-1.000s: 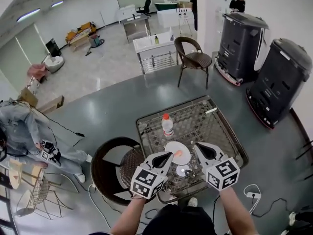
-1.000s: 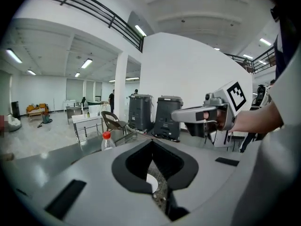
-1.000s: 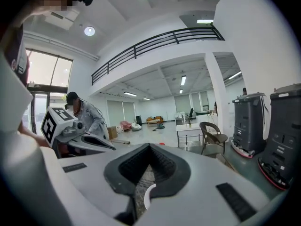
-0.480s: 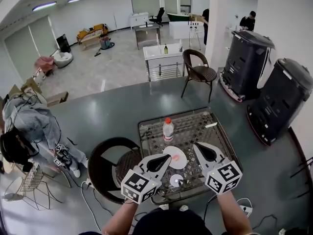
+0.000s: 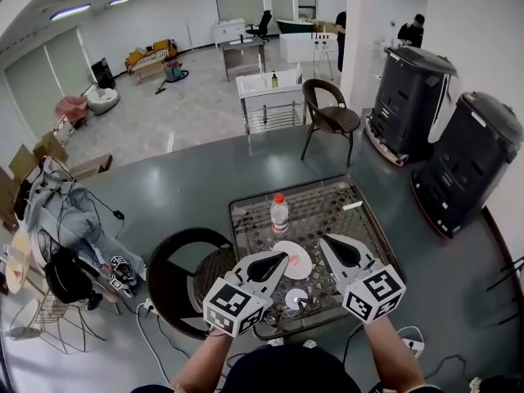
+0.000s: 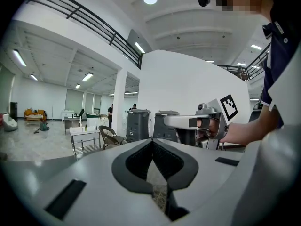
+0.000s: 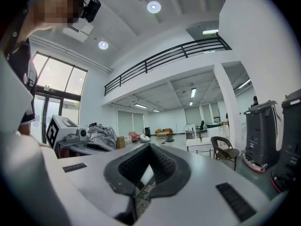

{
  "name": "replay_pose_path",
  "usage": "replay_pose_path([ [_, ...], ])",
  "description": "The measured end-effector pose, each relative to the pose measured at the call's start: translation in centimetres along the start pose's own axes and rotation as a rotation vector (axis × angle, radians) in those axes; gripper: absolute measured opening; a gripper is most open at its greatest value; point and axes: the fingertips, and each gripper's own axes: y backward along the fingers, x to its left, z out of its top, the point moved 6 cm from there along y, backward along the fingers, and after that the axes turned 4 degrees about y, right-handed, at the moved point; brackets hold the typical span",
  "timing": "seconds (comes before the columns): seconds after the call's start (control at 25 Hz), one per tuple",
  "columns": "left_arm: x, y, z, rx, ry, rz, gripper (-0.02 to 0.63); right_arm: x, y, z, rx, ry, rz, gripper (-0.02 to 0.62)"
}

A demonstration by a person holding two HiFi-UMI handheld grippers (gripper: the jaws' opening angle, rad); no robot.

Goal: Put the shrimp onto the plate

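Observation:
A white plate (image 5: 296,255) lies on the glass-topped wicker table (image 5: 344,219), near its front. A small orange shrimp (image 5: 291,263) rests on the plate, just beside the tip of my left gripper (image 5: 281,258). That gripper is shut and empty, held above the plate's near left rim. My right gripper (image 5: 324,240) is also shut and empty, and it hovers just right of the plate. In the left gripper view the left gripper (image 6: 151,142) points level across the room. The right gripper view shows the right gripper (image 7: 149,147) doing the same. Neither of those views shows the plate or the shrimp.
A clear bottle with a red cap (image 5: 279,213) stands behind the plate. A small round disc (image 5: 295,299) lies at the table's front edge. A dark round chair (image 5: 182,278) stands left of the table and another chair (image 5: 329,119) beyond it. Two dark machines (image 5: 467,158) stand at right. A person (image 5: 65,248) crouches at left.
The head view has shifted and risen a little. Both grippers stay shut over the table's front, almost where they were. The person at left has bent lower.

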Motion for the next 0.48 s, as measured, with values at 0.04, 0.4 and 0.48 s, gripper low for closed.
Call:
replay_pose_path([
  [0.04, -0.03, -0.10, -0.09, 0.001, 0.001, -0.001, 0.009, -0.01, 0.04, -0.02, -0.002, 0.001, 0.001, 0.005],
  [0.4, -0.19, -0.90, -0.52, 0.001, 0.004, -0.003, 0.009, -0.61, 0.52, -0.64, 0.004, -0.015, -0.024, 0.005],
  [0.48, -0.08, -0.83, -0.37, 0.004, 0.004, -0.003, 0.009, -0.54, 0.40, -0.53, 0.002, -0.017, -0.026, 0.005],
])
